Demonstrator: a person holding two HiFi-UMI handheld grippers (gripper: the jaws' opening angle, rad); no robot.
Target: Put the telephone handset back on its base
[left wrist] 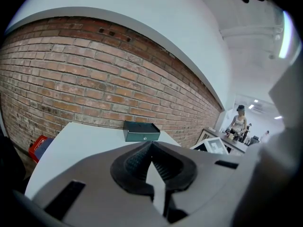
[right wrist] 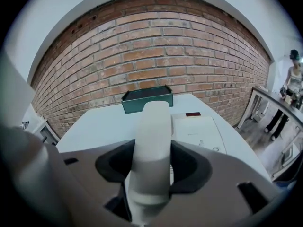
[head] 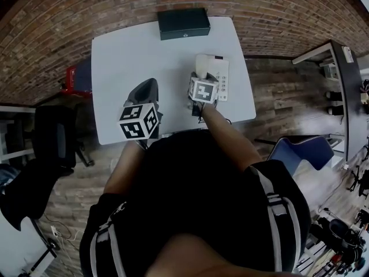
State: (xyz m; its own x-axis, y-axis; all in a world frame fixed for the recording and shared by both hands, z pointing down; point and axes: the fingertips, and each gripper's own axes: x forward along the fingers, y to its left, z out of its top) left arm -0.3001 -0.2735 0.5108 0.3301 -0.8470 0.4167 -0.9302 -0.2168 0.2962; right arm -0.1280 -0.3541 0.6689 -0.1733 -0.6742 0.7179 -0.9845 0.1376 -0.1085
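Note:
On the white table (head: 127, 56) stands the white telephone base (head: 221, 81), with its keypad toward the right edge. My right gripper (head: 202, 75) hovers over the base's left part, shut on the white handset (head: 203, 66). In the right gripper view the handset (right wrist: 151, 141) runs lengthwise between the jaws of the right gripper (right wrist: 151, 163), above and to the left of the base (right wrist: 196, 129). My left gripper (head: 150, 85) hangs over the table's near left part. Its tips meet with nothing between them (left wrist: 151, 148).
A dark green metal box (head: 183, 23) sits at the table's far edge against the brick wall. A black chair (head: 55, 134) and a red item (head: 70, 78) are on the floor at left. A blue chair (head: 302, 152) and a desk (head: 346, 91) stand at right.

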